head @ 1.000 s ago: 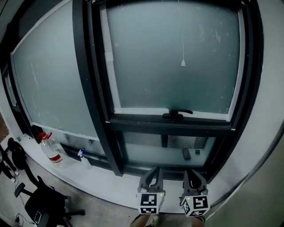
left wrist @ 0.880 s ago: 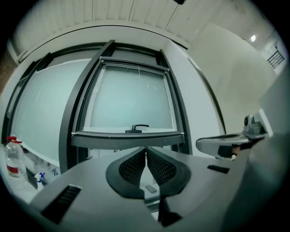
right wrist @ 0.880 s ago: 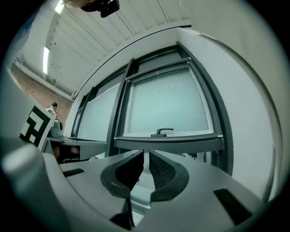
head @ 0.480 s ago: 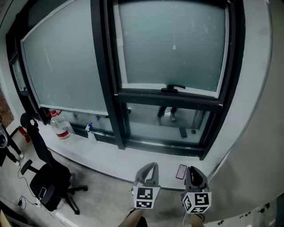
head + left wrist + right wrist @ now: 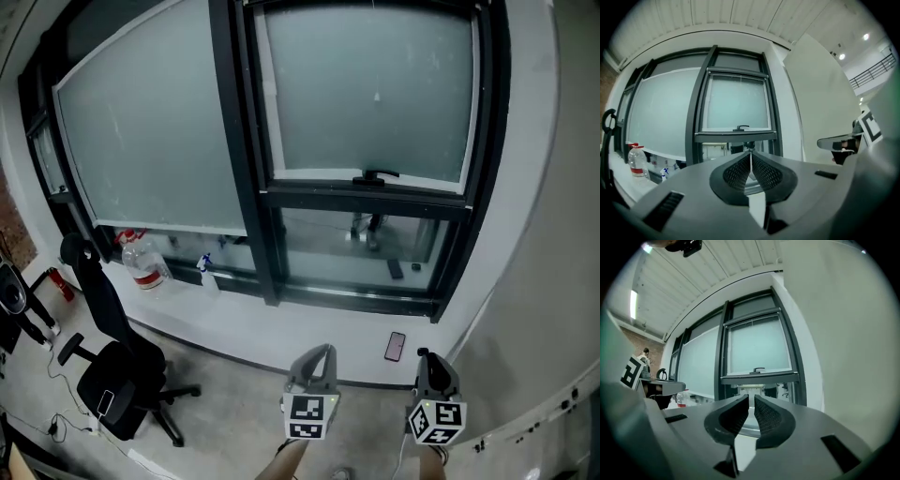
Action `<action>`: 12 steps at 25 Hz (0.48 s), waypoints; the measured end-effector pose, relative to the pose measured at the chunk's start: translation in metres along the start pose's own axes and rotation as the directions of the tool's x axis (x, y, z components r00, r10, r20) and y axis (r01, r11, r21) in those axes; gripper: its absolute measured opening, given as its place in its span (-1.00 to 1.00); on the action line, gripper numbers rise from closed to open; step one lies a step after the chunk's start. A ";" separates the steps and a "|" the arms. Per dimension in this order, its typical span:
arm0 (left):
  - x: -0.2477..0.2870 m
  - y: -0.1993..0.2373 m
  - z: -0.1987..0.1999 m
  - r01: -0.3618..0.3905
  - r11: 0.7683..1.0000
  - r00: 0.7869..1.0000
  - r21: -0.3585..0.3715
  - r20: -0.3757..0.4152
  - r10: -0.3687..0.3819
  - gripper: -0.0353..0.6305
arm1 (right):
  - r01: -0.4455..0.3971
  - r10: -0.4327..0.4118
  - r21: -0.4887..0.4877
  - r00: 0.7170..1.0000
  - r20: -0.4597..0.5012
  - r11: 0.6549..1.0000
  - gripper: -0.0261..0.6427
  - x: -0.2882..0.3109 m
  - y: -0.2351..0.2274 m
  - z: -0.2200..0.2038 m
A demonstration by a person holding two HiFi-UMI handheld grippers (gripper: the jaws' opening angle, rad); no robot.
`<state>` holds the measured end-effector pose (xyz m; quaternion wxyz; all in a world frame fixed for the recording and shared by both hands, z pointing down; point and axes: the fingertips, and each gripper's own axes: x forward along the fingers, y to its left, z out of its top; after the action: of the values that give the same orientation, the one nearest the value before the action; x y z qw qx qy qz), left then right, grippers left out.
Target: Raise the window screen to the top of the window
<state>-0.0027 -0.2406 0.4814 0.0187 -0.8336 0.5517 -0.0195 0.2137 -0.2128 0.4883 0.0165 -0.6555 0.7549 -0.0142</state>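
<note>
Window screen (image 5: 375,94), well beyond left claw (image 5: 322,352)

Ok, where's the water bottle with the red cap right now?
Head view, left side: the water bottle stands on the white sill under the wide frosted pane, a small spray bottle to its right.

Ahead of me, the pale frosted window screen (image 5: 375,94) lies flat in its dark frame (image 5: 265,141), its bottom edge with a black handle (image 5: 375,175) above a clear strip.

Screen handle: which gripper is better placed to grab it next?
Right, marginally. Both face the handle from well back, but the right gripper has its jaws slightly apart; the left gripper is shut.
</note>
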 end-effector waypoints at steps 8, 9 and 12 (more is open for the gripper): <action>-0.149 0.035 0.001 -0.106 0.993 0.994 -0.050 0.011 0.107 -0.85 | -0.155 0.152 0.040 0.986 0.071 0.987 -0.80 -0.072 0.154 0.033; -0.166 0.031 0.006 -0.098 0.994 0.995 -0.050 0.023 0.100 -0.85 | -0.159 0.156 0.035 0.984 0.083 0.987 -0.80 -0.085 0.166 0.038; -0.220 0.022 0.012 -0.068 0.996 0.997 -0.053 0.041 0.071 -0.85 | -0.163 0.156 0.055 0.981 0.113 0.985 -0.80 -0.133 0.199 0.047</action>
<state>-0.1087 -0.0465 0.4656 0.0097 -0.8143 0.5802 0.0134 0.0370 -0.0535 0.4334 0.0793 -0.5918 0.8021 -0.0014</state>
